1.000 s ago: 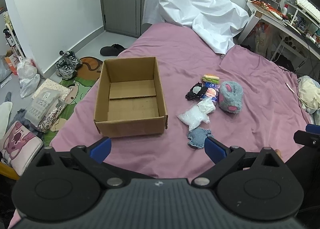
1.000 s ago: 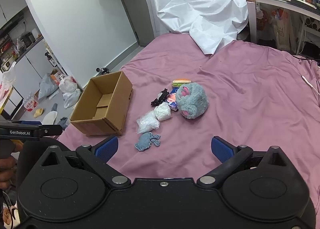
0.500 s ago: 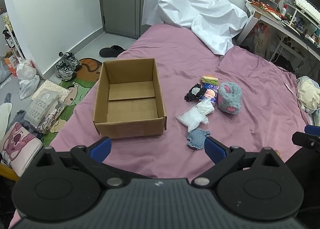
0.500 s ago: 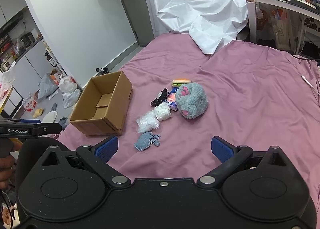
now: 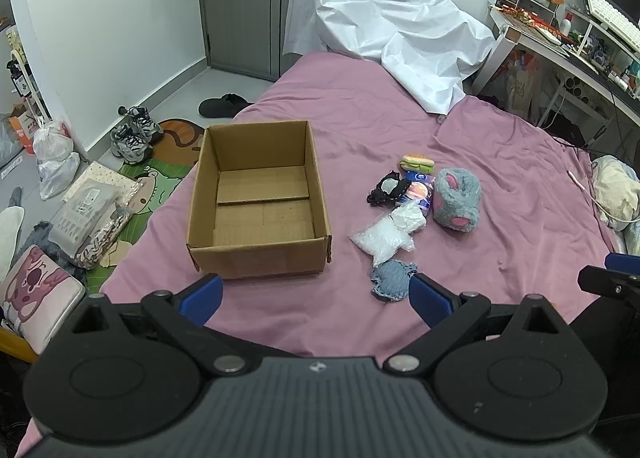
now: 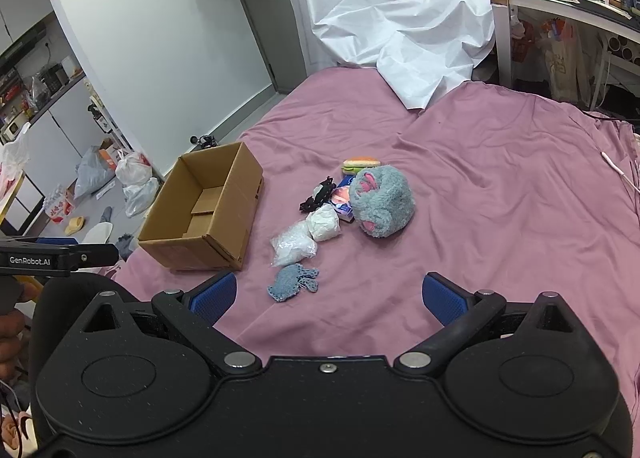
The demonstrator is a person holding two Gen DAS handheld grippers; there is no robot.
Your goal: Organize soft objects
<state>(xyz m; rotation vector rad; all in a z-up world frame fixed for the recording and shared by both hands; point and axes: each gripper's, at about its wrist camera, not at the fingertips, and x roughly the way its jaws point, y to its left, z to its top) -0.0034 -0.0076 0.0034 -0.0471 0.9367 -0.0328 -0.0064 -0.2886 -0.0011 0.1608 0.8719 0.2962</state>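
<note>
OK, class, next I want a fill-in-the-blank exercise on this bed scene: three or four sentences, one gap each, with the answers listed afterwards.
1. The cardboard box on the bed holds ____.
2. The soft items lie on a sheet coloured ____.
3. The item nearest the right gripper is the small blue ____ piece.
4. Both the left gripper and the right gripper have their fingers ____.

Missing words: nothing; purple; denim; open
</note>
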